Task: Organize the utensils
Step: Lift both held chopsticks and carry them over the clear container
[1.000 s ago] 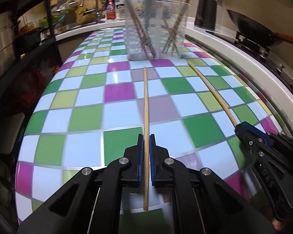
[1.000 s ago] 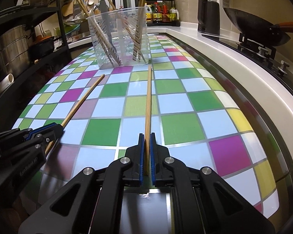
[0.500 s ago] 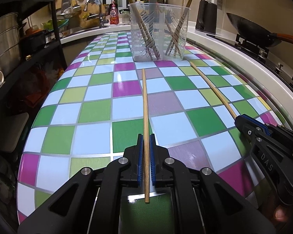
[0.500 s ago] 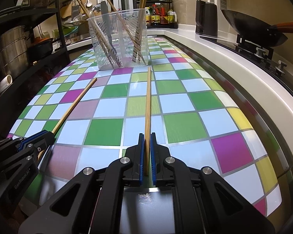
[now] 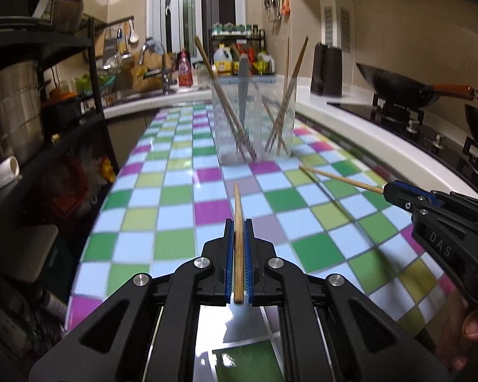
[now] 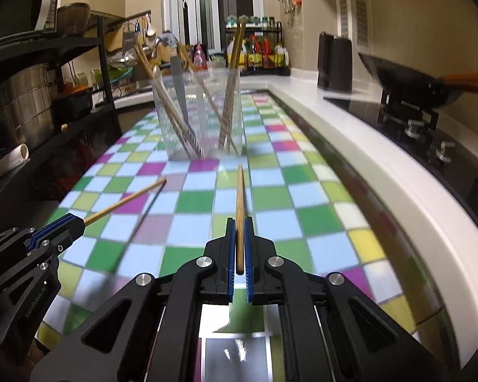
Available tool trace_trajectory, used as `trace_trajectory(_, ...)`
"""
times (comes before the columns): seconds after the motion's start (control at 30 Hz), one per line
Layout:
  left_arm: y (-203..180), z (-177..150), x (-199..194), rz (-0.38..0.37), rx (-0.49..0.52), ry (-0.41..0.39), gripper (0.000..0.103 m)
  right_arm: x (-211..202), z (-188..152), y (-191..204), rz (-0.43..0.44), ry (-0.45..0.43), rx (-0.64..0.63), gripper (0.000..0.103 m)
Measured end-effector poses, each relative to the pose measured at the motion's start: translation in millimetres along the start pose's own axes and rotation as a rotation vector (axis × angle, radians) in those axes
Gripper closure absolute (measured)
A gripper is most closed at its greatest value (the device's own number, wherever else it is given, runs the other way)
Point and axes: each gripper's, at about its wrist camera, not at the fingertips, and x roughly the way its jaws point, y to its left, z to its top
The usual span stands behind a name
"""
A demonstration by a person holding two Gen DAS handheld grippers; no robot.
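Chopsticks are what I have in both claws, one apiece. My left gripper (image 5: 238, 222) is clenched on a wooden chopstick (image 5: 238, 219) that runs straight out between the blue pads, its far tip over the checkered tablecloth (image 5: 162, 222). My right gripper (image 6: 238, 222) is clamped the same way on the other chopstick (image 6: 239, 197), which points toward the clear plastic container (image 6: 204, 121) ahead. Each stick is raised above the cloth rather than lying on it; in the right view a thin shadow lies on the cloth beneath the left one. Across views, each claw shows at the edge of the other's picture, stick angled inward toward the container. That container stands farther along the table and holds several more chopsticks leaning against its walls, plus what may be a flat grey utensil, though blur makes that hard to confirm. A wok (image 5: 398, 89) sits on the stove to the right.
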Motion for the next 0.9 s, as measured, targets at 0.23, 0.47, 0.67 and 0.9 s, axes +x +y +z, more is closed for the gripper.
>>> trace_trajectory(0.23,4.6,27.4,-13.7,0.000,0.006,-0.088,0.097,-26.0,34.4,-1.1,-0.035,-0.109,-0.041,0.098)
trace_trajectory(0.47,14.5,54.0,-22.4,-0.017,-0.009,-0.129,0.097,-47.1,67.1,-0.7,-0.042,-0.202,-0.070,0.098)
trace_trajectory(0.67,23.6,76.3,-19.7,-0.070,-0.026,-0.104,0.097,-54.4,94.5,2.9,-0.005,-0.234,-0.073,0.098)
trace_trajectory(0.9,49.6,132.7,-4.7,-0.187,-0.105,-0.028,0.097,-57.9,142.0,2.8,0.079,-0.265,-0.055,0.098)
